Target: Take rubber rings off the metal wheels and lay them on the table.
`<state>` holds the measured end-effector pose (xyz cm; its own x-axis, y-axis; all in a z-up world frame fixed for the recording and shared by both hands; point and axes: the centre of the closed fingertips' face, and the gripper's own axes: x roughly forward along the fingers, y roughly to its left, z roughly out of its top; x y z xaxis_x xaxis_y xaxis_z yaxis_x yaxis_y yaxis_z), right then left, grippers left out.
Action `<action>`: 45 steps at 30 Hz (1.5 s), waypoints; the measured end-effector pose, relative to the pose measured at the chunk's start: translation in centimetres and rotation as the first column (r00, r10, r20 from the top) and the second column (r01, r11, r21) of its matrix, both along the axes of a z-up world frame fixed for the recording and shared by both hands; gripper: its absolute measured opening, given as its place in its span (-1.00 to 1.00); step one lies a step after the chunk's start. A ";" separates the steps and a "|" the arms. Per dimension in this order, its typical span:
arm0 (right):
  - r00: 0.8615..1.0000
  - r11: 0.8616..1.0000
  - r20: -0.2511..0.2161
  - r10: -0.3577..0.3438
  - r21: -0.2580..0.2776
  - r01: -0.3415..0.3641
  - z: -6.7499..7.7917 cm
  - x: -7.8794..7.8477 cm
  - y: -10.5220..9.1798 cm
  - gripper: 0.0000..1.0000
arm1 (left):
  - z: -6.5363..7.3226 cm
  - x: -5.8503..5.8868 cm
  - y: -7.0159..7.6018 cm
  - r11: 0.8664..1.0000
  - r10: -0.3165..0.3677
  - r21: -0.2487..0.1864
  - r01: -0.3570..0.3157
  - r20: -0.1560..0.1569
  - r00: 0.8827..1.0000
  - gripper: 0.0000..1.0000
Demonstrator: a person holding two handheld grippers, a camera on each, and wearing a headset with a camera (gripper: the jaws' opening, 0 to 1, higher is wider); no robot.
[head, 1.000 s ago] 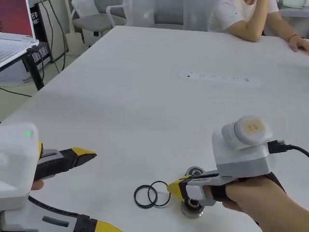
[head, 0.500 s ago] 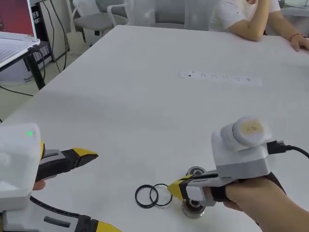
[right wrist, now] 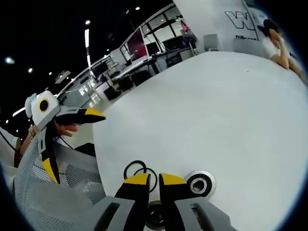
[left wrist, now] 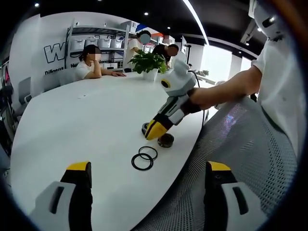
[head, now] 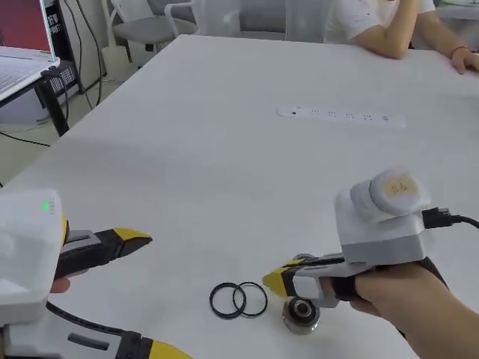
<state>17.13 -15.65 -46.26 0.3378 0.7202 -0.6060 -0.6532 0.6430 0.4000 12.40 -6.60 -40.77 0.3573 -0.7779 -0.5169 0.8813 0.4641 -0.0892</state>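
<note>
Two black rubber rings (head: 238, 299) lie overlapping on the white table (head: 224, 149), also seen as rings (left wrist: 144, 159) and rings (right wrist: 138, 170). A bare metal wheel (head: 301, 314) stands just right of them; a second wheel (head: 302, 260) peeks out behind my right gripper. My right gripper (head: 275, 279) hovers between the two wheels with its yellow tips together and nothing between them. Its own view shows one wheel (right wrist: 200, 183) to the right and another wheel (right wrist: 155, 214) under the jaws. My left gripper (head: 153, 295) waits open at the near left, well apart from the rings.
A white power strip (head: 342, 117) lies further up the table. A person's arm (head: 419, 37) rests on the far edge. A laptop (head: 22, 52) sits on a stand at the left, with chairs (head: 146, 26) beyond. The table's near edge is close to the rings.
My right gripper has lifted a little and drawn back to the right, uncovering the near wheel. The rings and the left gripper have stayed put.
</note>
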 end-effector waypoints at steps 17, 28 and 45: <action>0.993 0.996 0.085 -0.076 0.052 0.072 3.6 2.4 -2.9 -0.82 | -0.1 -0.3 0.0 0.998 -0.040 0.050 0.039 0.021 0.999 0.92; 0.983 0.986 0.098 -0.155 0.076 0.148 4.4 3.7 -6.1 -0.79 | 2.3 0.5 0.1 0.996 -0.070 0.058 0.066 0.077 0.995 0.91; 0.988 0.992 0.096 -0.118 -0.033 0.122 2.2 2.9 -8.7 -0.79 | 7.8 3.8 -5.0 0.961 -0.273 0.102 0.256 0.237 0.932 0.70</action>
<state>20.08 -24.31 -44.05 0.4770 0.6477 -0.5941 -0.6037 0.7327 0.3141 16.21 -11.62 -33.01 0.2662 -0.8275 -0.4944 0.9632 0.2082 0.1701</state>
